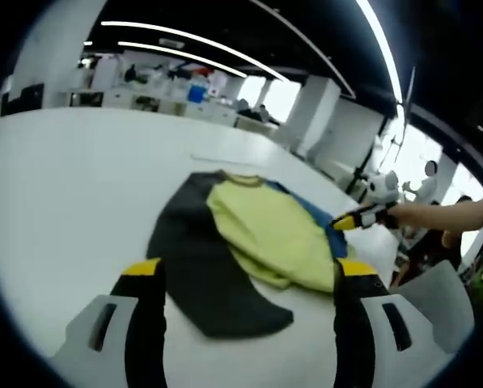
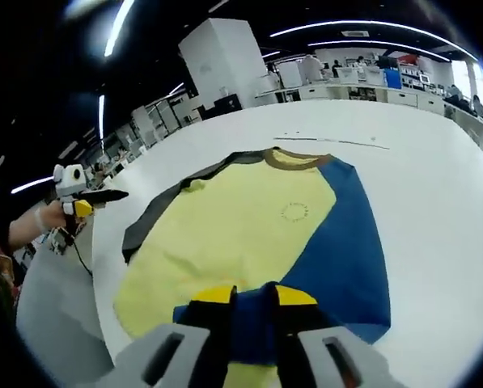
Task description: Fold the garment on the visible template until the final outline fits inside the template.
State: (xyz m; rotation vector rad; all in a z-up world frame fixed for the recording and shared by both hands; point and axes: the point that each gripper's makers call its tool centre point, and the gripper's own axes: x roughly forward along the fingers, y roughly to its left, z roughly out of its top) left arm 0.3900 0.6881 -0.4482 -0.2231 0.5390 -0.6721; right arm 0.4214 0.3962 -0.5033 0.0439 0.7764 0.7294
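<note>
- We judge the shirt (image 2: 249,234) light, limp and easily creased: it will sag and drag wherever it is not carried, so a fold needs the cloth lifted clear and laid down, not pushed
- We would take hold at hems, sleeve ends or corners, pinching one layer only, since the layers slide over each other
- The shirt lies flat on the white tabletop (image 2: 419,162), near its edge, collar pointing away from the right hand-held gripper (image 2: 247,323)
- It has a yellow-green front, a blue sleeve on one side, a dark grey sleeve on the other, and a brownish collar band; a faint ring mark sits on the chest
- In the left gripper view the shirt (image 1: 249,234) shows the grey sleeve spread nearest us
- The right hand-held gripper has its jaws nearly together on a blue fold at the hem; we judge it gripping the shirt
- The left hand-held gripper (image 1: 245,303) stands with jaws wide apart, hanging over the tabletop just short of the grey sleeve, holding nothing
- We cannot make out a template; thin marks show on the tabletop beyond the collar
</note>
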